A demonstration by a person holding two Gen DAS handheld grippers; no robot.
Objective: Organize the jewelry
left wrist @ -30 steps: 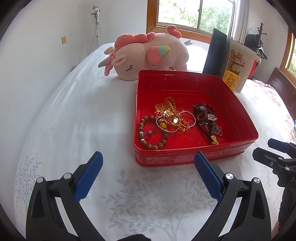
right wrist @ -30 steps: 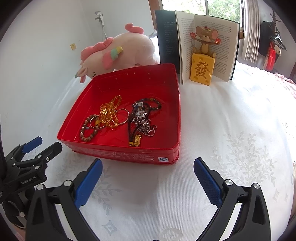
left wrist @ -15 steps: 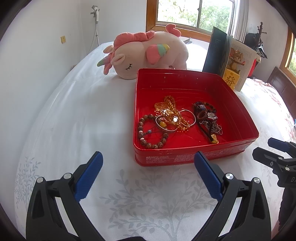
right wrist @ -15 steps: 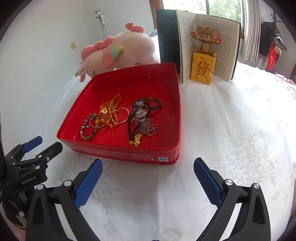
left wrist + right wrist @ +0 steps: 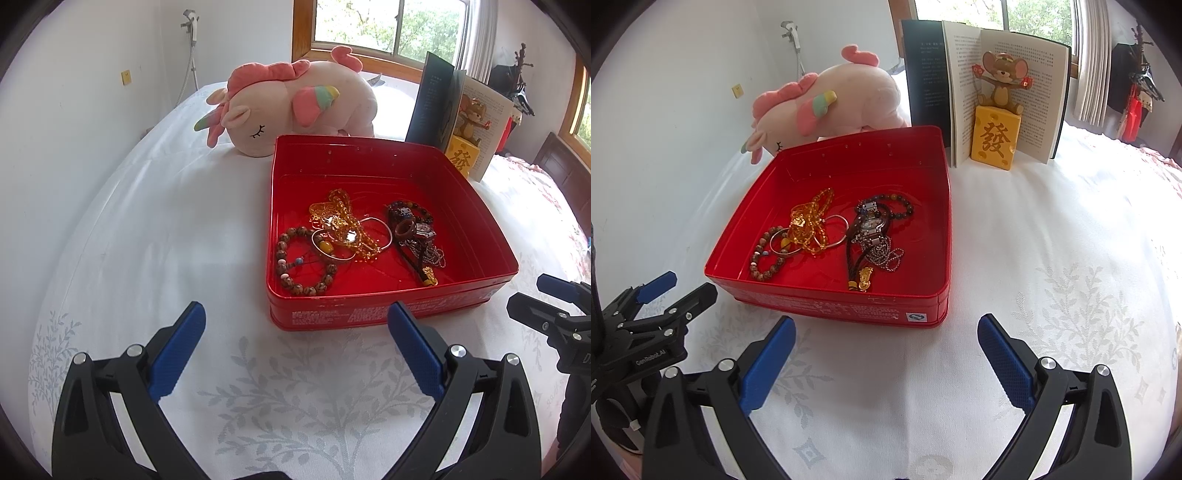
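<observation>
Both grippers, left gripper [image 5: 293, 349] and right gripper [image 5: 886, 354], hang with jaws spread wide and empty, just short of the near wall of the red tin [image 5: 369, 317], where the jewelry [image 5: 831, 236] lies heaped mid-floor. Likely trouble: the chains and bead bracelets overlap, so lifting one piece may drag its neighbours along. The tin sits on a white patterned bedspread [image 5: 1052, 258], soft underfoot, with a plush unicorn [image 5: 291, 107], an open book [image 5: 1004, 88] and windows beyond it.
</observation>
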